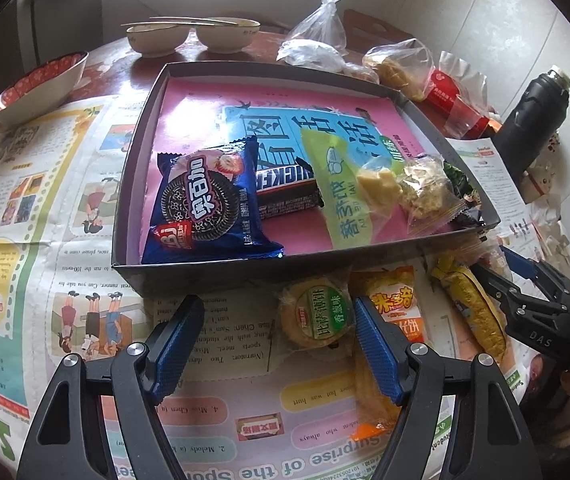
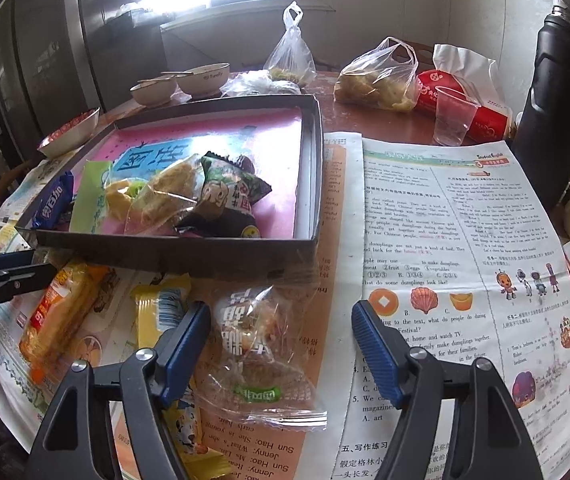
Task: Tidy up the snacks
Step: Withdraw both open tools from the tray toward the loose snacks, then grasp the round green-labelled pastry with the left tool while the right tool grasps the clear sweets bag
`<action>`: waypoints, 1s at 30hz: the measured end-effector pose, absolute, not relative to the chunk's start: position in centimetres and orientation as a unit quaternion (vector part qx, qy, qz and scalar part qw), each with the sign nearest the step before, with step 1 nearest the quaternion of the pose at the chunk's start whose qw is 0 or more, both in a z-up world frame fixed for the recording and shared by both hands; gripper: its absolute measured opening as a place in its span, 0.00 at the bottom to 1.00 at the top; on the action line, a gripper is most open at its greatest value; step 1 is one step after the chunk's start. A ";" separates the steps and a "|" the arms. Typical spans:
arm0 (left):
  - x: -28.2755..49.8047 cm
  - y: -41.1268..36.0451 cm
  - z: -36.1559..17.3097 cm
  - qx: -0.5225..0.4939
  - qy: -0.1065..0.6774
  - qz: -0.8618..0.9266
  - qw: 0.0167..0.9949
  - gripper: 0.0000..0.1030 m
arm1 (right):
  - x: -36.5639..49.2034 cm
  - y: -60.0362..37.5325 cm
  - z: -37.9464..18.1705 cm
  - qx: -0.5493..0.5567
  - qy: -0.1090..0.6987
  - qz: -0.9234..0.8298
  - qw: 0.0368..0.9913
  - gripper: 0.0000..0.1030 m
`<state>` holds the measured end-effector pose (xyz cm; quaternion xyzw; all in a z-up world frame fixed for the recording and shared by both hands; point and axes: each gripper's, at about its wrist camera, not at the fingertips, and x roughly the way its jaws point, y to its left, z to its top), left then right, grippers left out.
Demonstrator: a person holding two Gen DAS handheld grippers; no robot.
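Observation:
A shallow dark box (image 1: 133, 184) (image 2: 309, 184) with a pink lining holds a blue Oreo pack (image 1: 205, 204), a Snickers bar (image 1: 285, 188), a green pack (image 1: 345, 200), a clear biscuit bag (image 1: 425, 188) and a dark green pack (image 2: 229, 196). In front of it on newspaper lie a round green-label biscuit (image 1: 317, 316), an orange pack (image 1: 393, 308) and a yellow pack (image 1: 473, 312). My left gripper (image 1: 279, 346) is open, over the round biscuit. My right gripper (image 2: 281, 340) is open around a clear-wrapped snack (image 2: 257, 344); it also shows in the left wrist view (image 1: 525, 280).
Two bowls with chopsticks (image 1: 193, 36), a red-patterned bowl (image 1: 41, 88), plastic bags (image 1: 325, 28), a red packet (image 2: 465, 104), a clear cup (image 2: 453, 116) and a black flask (image 2: 561, 92) stand around the box. Newspaper (image 2: 465, 240) covers the table.

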<state>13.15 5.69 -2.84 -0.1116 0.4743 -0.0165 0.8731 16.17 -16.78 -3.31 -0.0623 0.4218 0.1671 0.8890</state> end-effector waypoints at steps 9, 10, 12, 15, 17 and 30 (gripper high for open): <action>13.3 4.9 -3.0 -0.092 0.471 -0.003 0.877 0.75 | 15.8 -16.1 -3.5 -0.082 0.414 0.176 0.889 0.51; 13.3 4.9 -3.0 -0.091 0.471 -0.001 0.877 0.75 | 15.8 -16.0 -3.5 -0.083 0.413 0.178 0.889 0.50; 13.3 4.8 -3.0 -0.091 0.472 0.002 0.877 0.75 | 15.6 -15.9 -3.5 -0.084 0.410 0.184 0.889 0.45; 13.4 4.6 -3.0 -0.086 0.471 0.008 0.878 0.75 | 15.6 -15.8 -3.4 -0.086 0.409 0.185 0.890 0.44; 13.3 4.4 -3.1 -0.080 0.470 0.013 0.879 0.75 | 15.6 -15.8 -3.4 -0.085 0.409 0.186 0.889 0.44; 12.6 5.1 -2.8 -0.074 0.465 0.001 0.882 0.37 | 15.7 -16.4 -2.9 -0.080 0.409 0.177 0.892 0.40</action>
